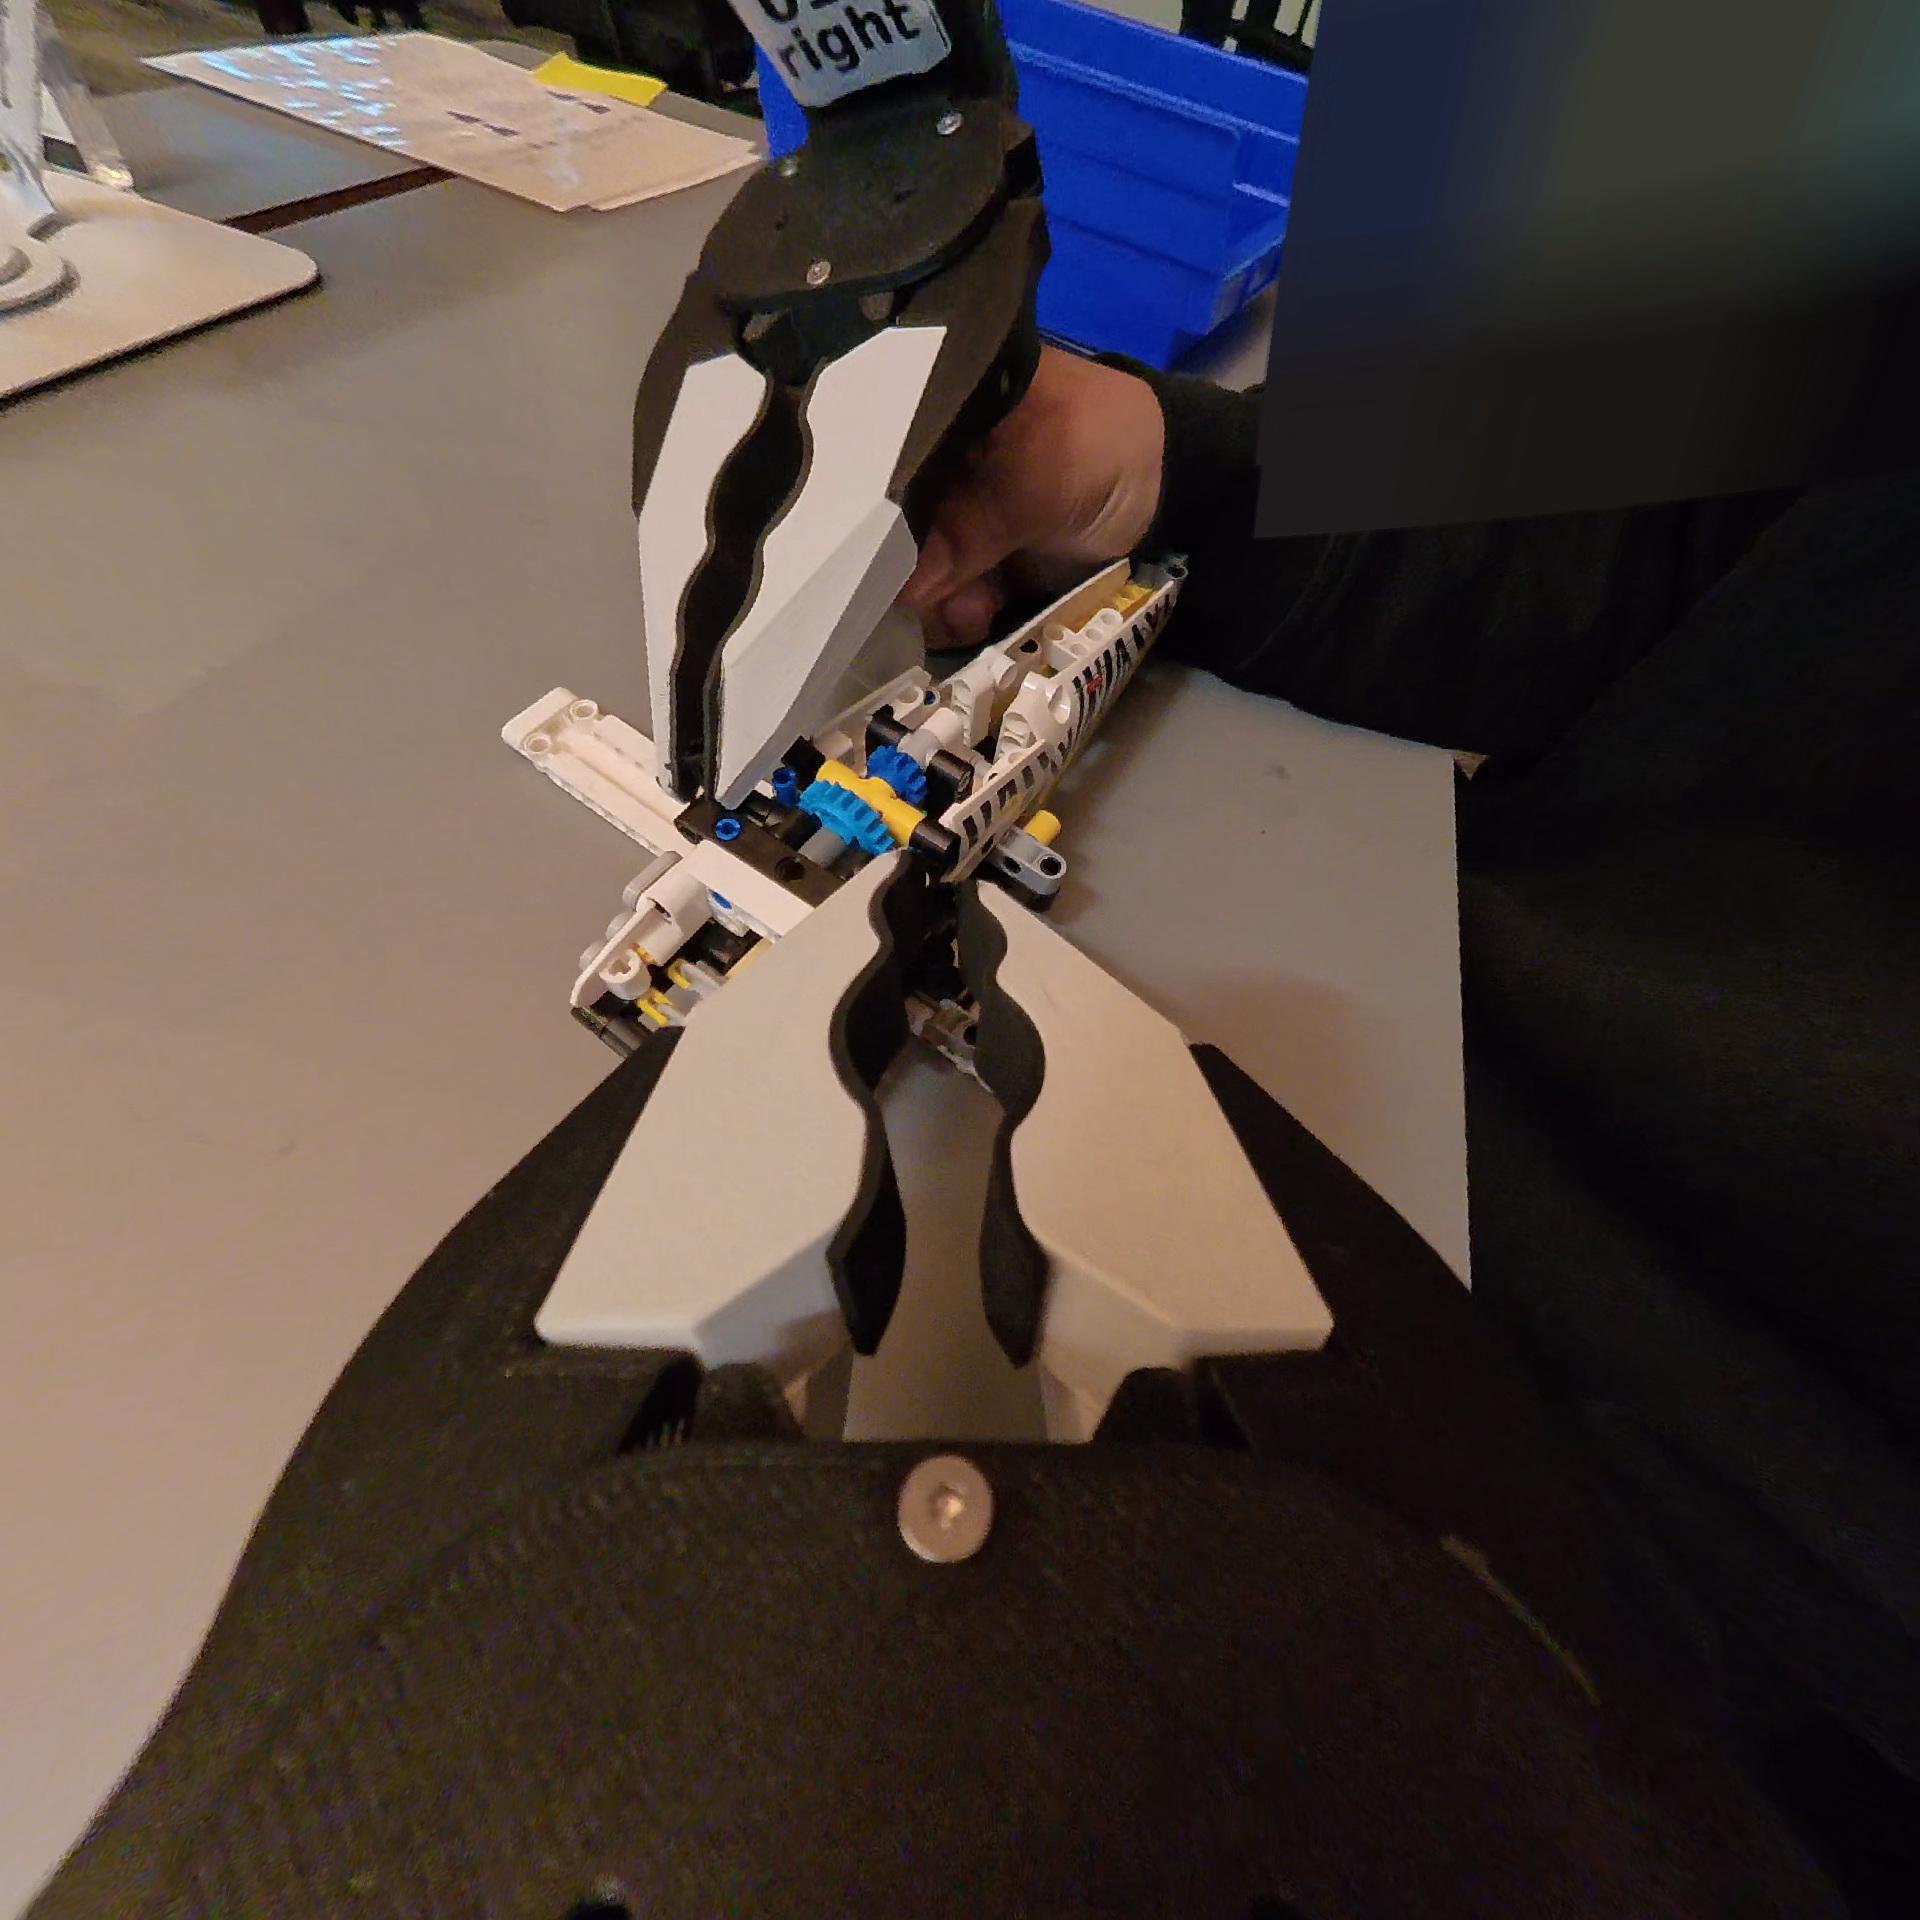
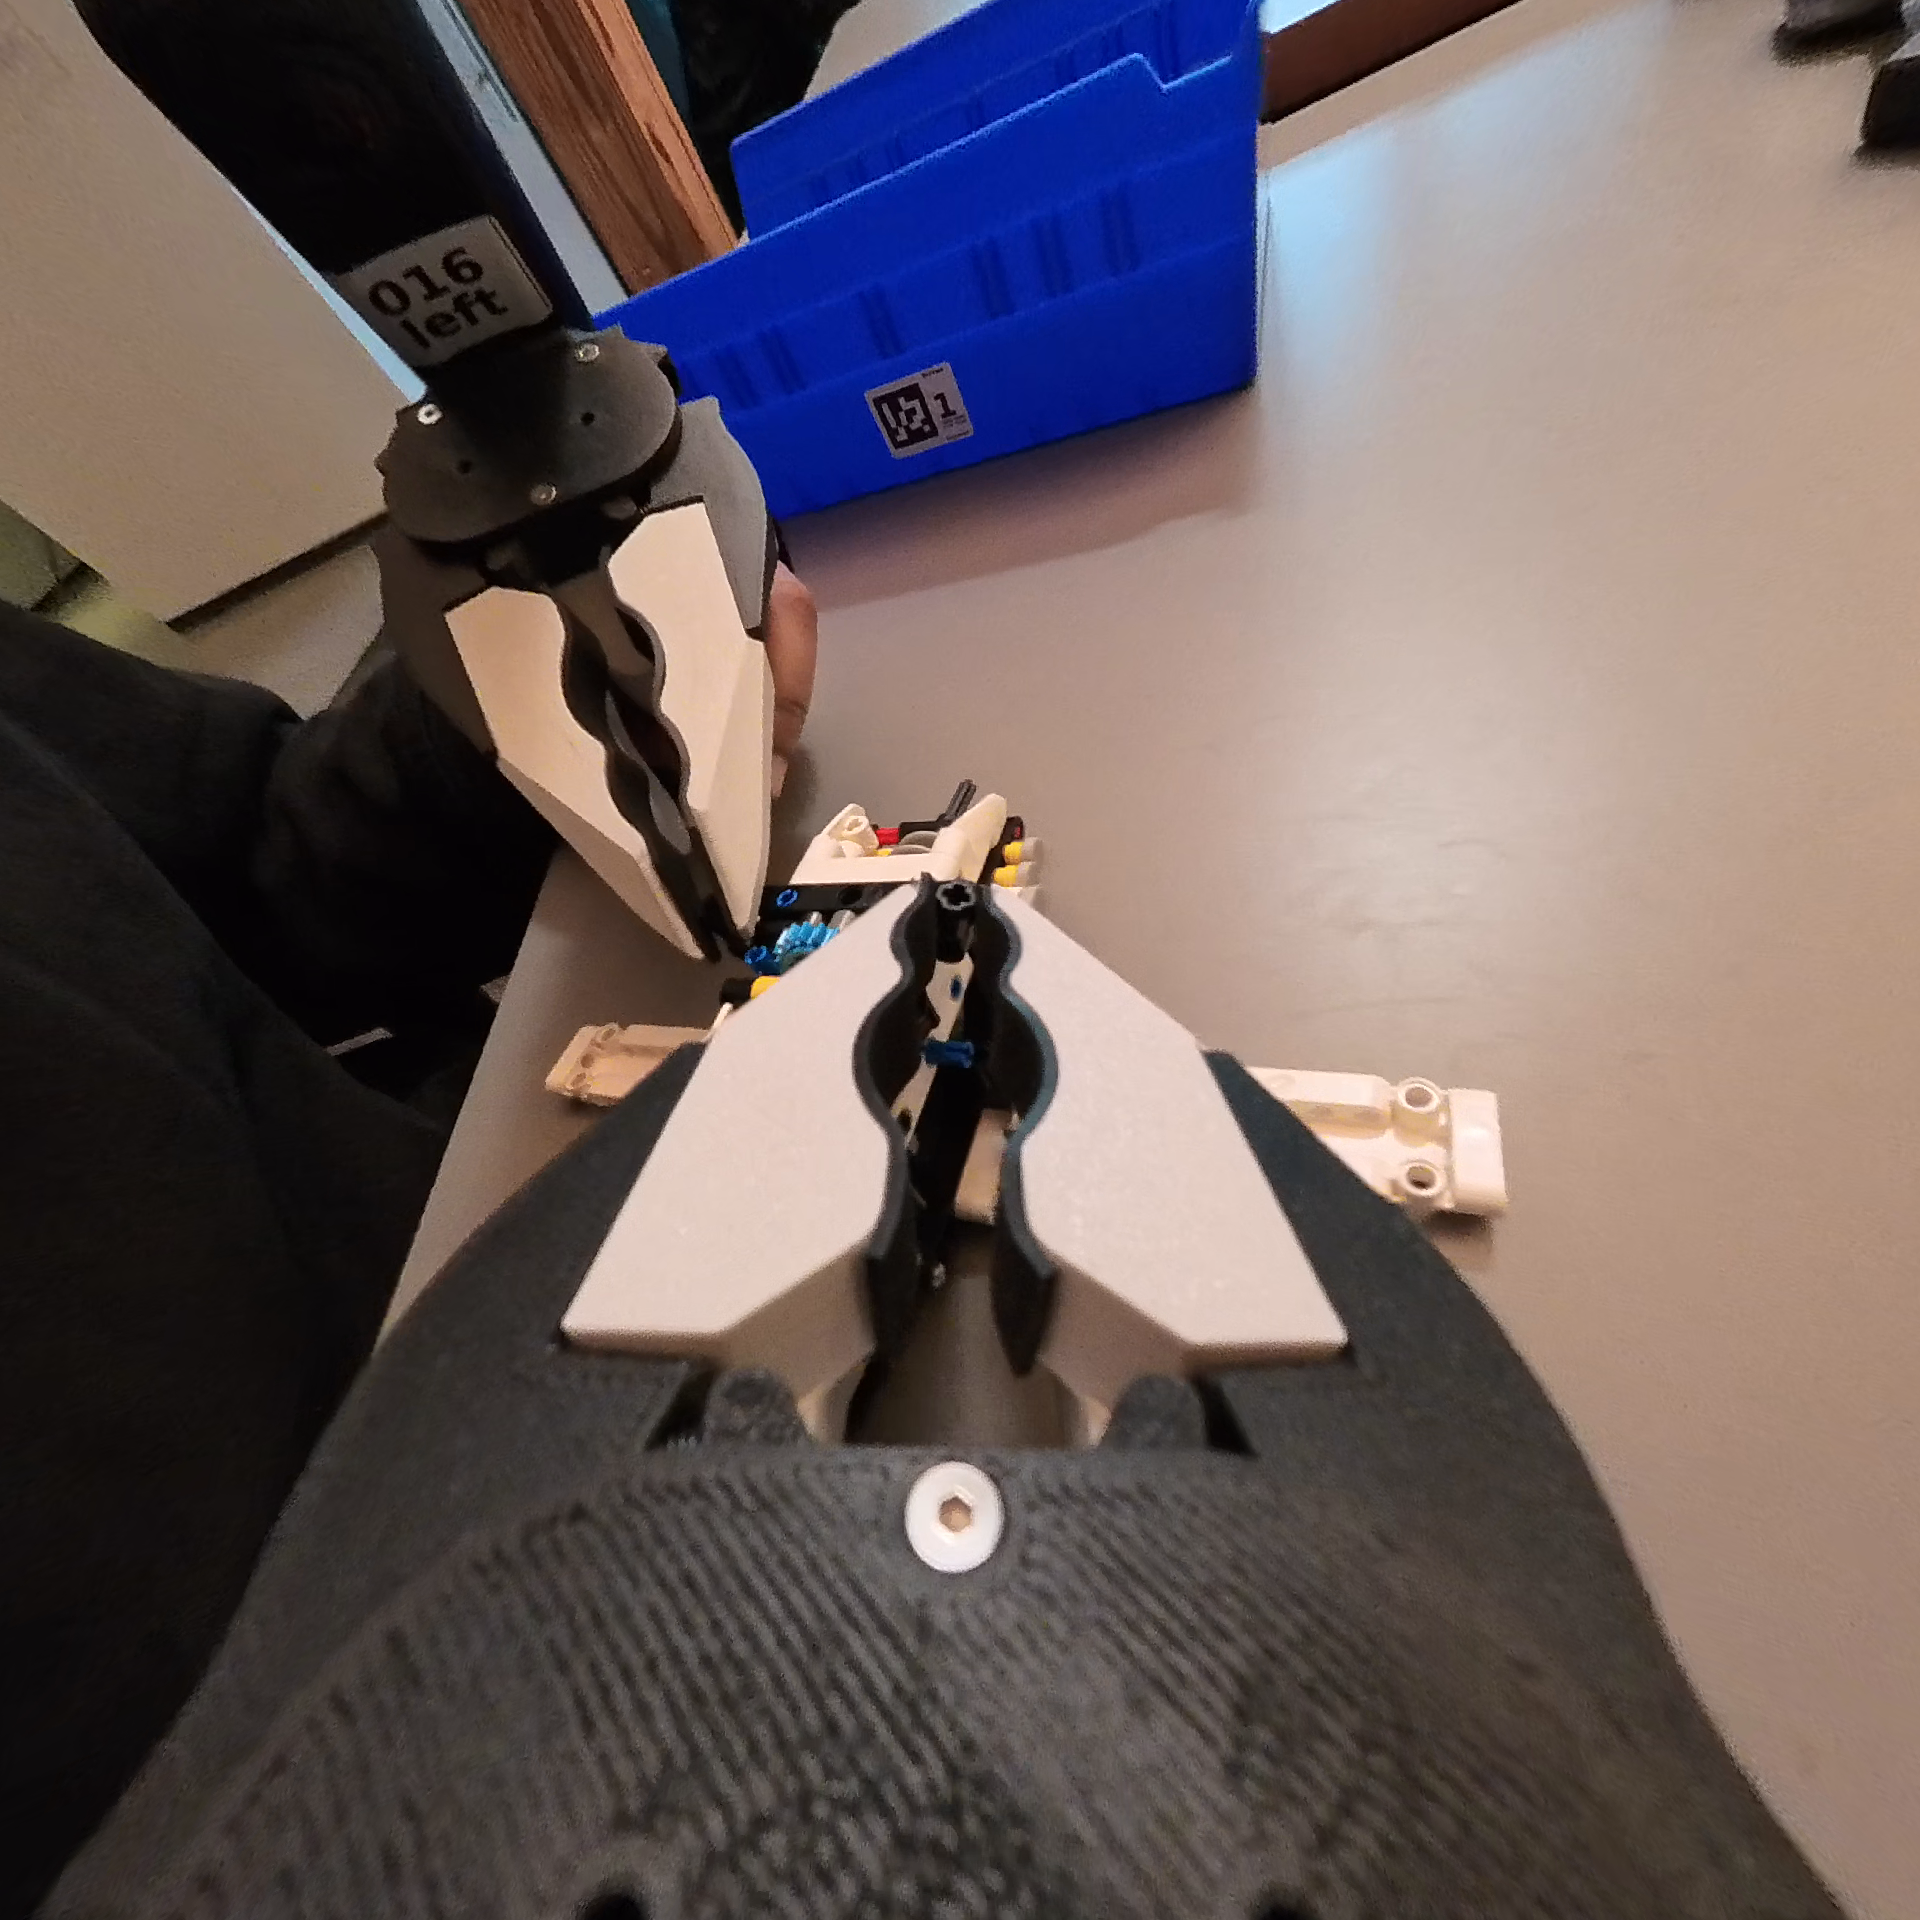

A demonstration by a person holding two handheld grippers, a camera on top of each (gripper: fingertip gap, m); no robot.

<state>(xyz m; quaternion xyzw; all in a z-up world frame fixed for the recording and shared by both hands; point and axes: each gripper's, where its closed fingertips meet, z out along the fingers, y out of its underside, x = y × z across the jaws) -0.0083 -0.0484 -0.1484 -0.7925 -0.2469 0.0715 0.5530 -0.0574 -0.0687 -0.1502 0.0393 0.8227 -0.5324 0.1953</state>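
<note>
A white toy brick model (image 1: 862,800) with blue gears (image 1: 847,810), yellow pins and a black-striped panel (image 1: 1049,748) lies at the grey table's (image 1: 312,727) near edge. My left gripper (image 1: 925,883) is shut, its tips pinching the model's edge at the striped panel's corner; it also shows in the right wrist view (image 2: 717,940). My right gripper (image 2: 954,899) is shut on a black piece of the model (image 2: 954,902). In the left wrist view it (image 1: 698,795) comes down onto the black beam (image 1: 748,831). White wing panels (image 2: 1382,1132) stick out sideways.
A blue bin (image 2: 997,312) stands behind the model. Papers (image 1: 457,114) and a white stand base (image 1: 135,281) lie at the far left. A person's hand (image 1: 1049,499) and dark sleeve are at the table edge. My hands' fingertips stand some 5 cm from each other.
</note>
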